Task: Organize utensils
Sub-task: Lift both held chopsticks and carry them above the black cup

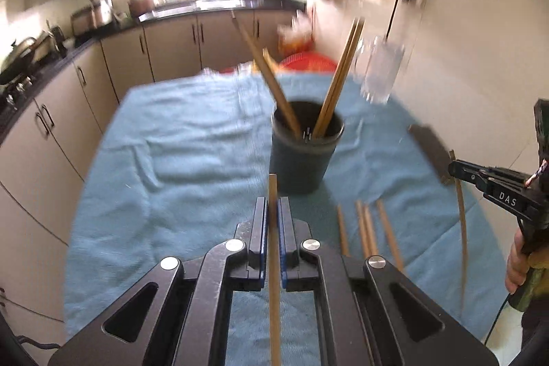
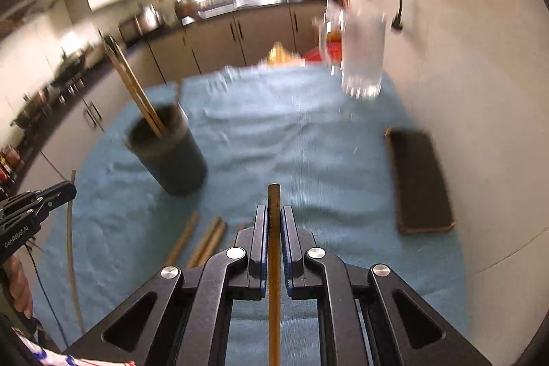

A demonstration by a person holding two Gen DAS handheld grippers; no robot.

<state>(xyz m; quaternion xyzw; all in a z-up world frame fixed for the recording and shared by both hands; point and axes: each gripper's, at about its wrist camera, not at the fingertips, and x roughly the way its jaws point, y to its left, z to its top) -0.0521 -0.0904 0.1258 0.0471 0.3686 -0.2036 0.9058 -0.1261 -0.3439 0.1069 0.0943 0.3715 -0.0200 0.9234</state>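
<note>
A dark round holder (image 1: 303, 146) stands on the blue cloth (image 1: 178, 139) with several wooden chopsticks (image 1: 338, 81) leaning in it; it also shows in the right wrist view (image 2: 171, 153). My left gripper (image 1: 273, 204) is shut on a chopstick (image 1: 273, 263), just in front of the holder. My right gripper (image 2: 274, 215) is shut on a chopstick (image 2: 274, 280) above the cloth, right of the holder. Several loose chopsticks (image 1: 367, 228) lie on the cloth between the grippers, and show in the right wrist view (image 2: 206, 240).
A dark flat rectangular block (image 2: 418, 180) lies at the cloth's right side. A clear glass jug (image 2: 360, 57) stands at the far right by the white wall. Kitchen cabinets (image 1: 61, 112) and a counter run along the left and back.
</note>
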